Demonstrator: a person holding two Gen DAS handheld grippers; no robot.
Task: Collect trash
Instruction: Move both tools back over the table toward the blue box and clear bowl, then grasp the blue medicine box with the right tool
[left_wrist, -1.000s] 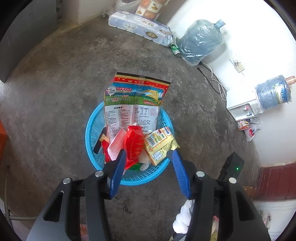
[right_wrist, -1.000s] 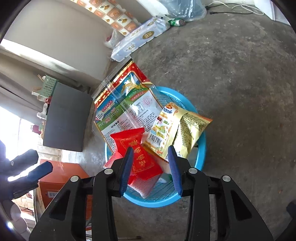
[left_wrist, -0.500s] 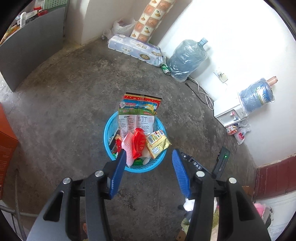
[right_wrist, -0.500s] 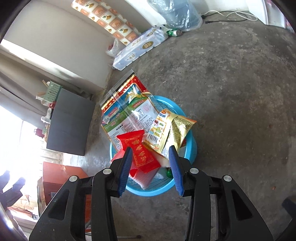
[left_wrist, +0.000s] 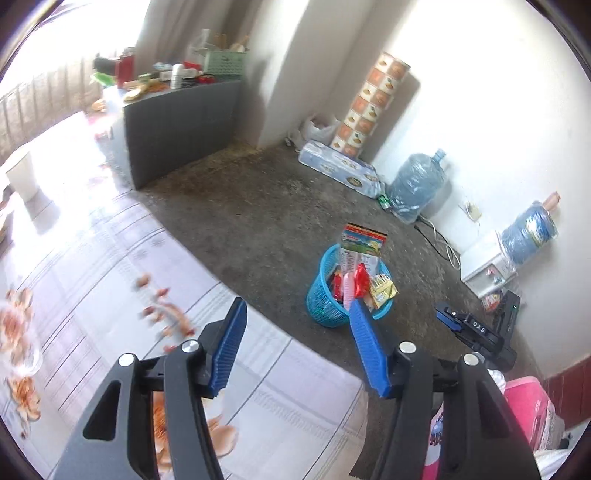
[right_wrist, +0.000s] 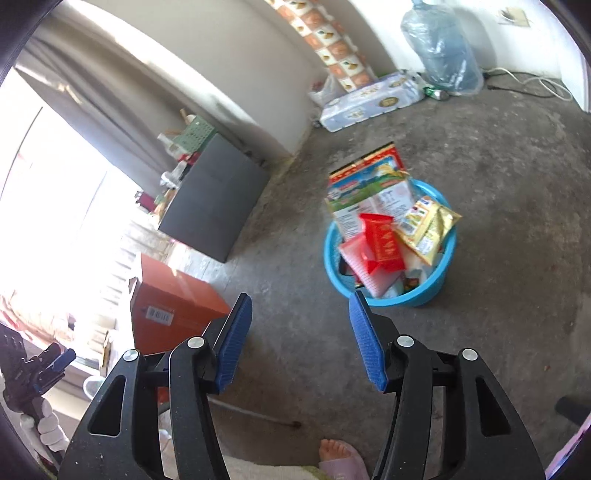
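A blue plastic basket (right_wrist: 384, 300) (left_wrist: 321, 306) stands on the concrete floor, stuffed with wrappers: a large printed bag (right_wrist: 369, 192), a red packet (right_wrist: 382, 242) and a yellow packet (right_wrist: 428, 225). My right gripper (right_wrist: 300, 306) hangs above and in front of the basket; its jaws are opening and nothing is between them. My left gripper (left_wrist: 297, 314) is raised over a floral tablecloth (left_wrist: 110, 280), well back from the basket; its jaws are opening too and hold nothing. In the left wrist view the right gripper (left_wrist: 476, 328) shows at the right.
An orange box (right_wrist: 173, 306) and a dark grey cabinet (right_wrist: 214, 199) stand to the left. Water jugs (left_wrist: 417, 188), a pack of tissue rolls (right_wrist: 369, 99) and cables line the far wall. A foot (right_wrist: 338, 458) shows at the bottom. A pink object (left_wrist: 528, 410) lies at lower right.
Both grippers rose and pulled back from the basket, which now looks smaller. The left swung over the tablecloth. Both pairs of jaws stand wider apart.
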